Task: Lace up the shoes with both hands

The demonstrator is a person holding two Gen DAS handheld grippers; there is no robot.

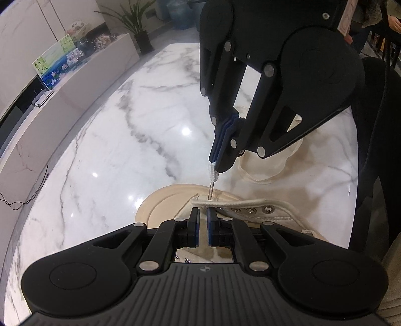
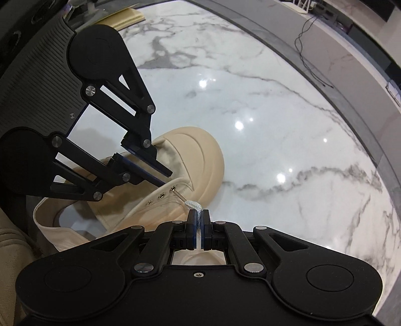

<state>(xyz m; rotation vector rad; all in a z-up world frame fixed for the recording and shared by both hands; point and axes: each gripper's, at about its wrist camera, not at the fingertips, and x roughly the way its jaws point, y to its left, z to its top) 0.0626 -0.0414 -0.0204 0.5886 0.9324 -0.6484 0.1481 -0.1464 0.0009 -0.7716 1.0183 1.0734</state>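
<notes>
— Between R gripper (image 2: 199, 217) pads?
— Lace (image 2: 193, 206), clamped; tip in front eyelet (image 2: 172, 188) of shoe (image 2: 200, 160) just ahead.
— L gripper (image 1: 202, 213)?
— Nearly closed, pinching eyelet flap (image 1: 250, 203) beside it.

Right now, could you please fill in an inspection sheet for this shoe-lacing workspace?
Surface: marble table, glossy, white with grey veins.
Job's things: beige shoe on the table; white lace, its metal tip at the front eyelet.
Clutter: nothing seen on the table.
Grippers: right gripper shut on the lace; left gripper nearly closed at the shoe's eyelet flap, grip on it unclear.
Cables: thin black cable hanging by the white cabinet beyond the table.
Surroundings: potted plant, painting on the cabinet, water bottles.
</notes>
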